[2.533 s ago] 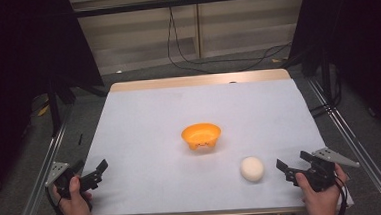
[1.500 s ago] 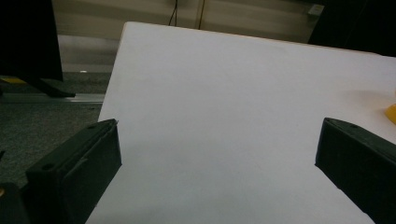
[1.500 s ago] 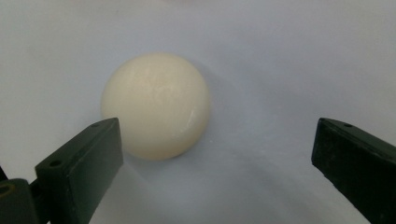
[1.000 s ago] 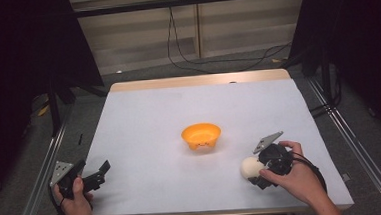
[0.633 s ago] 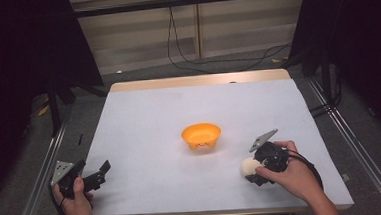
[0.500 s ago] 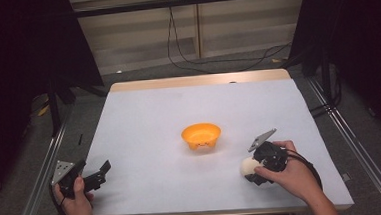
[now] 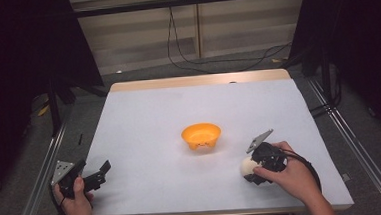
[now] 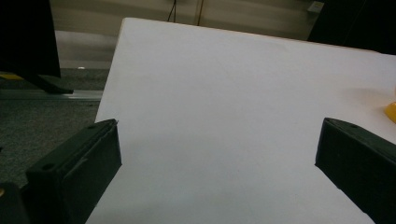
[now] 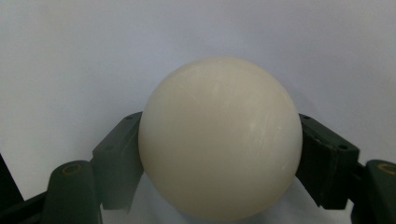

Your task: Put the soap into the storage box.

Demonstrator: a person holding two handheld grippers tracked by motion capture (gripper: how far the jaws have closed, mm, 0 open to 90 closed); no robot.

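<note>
A cream-white ball (image 7: 248, 166) lies on the white table (image 7: 178, 103) at the front right. My right gripper (image 7: 253, 170) has its jaws pressed against both sides of the ball (image 9: 219, 140), shut on it. An orange bowl (image 7: 201, 135) stands near the middle of the table, up and to the left of the ball. At the front left corner my left gripper (image 7: 98, 175) rests low over the table. In the left gripper view its jaws stand wide apart with nothing between them (image 8: 219, 149), and the bowl's edge (image 8: 391, 111) peeks in at the right.
The table's left edge drops to a grey carpeted floor (image 8: 42, 121) with a metal rail (image 7: 42, 176). Dark curtains (image 7: 24, 42) and stand legs flank the table. Cables (image 7: 196, 62) lie on the floor beyond the far edge.
My right gripper came in from the front right corner to the ball and closed around it; in the last half second it has barely shifted. The left gripper has stayed in place.
</note>
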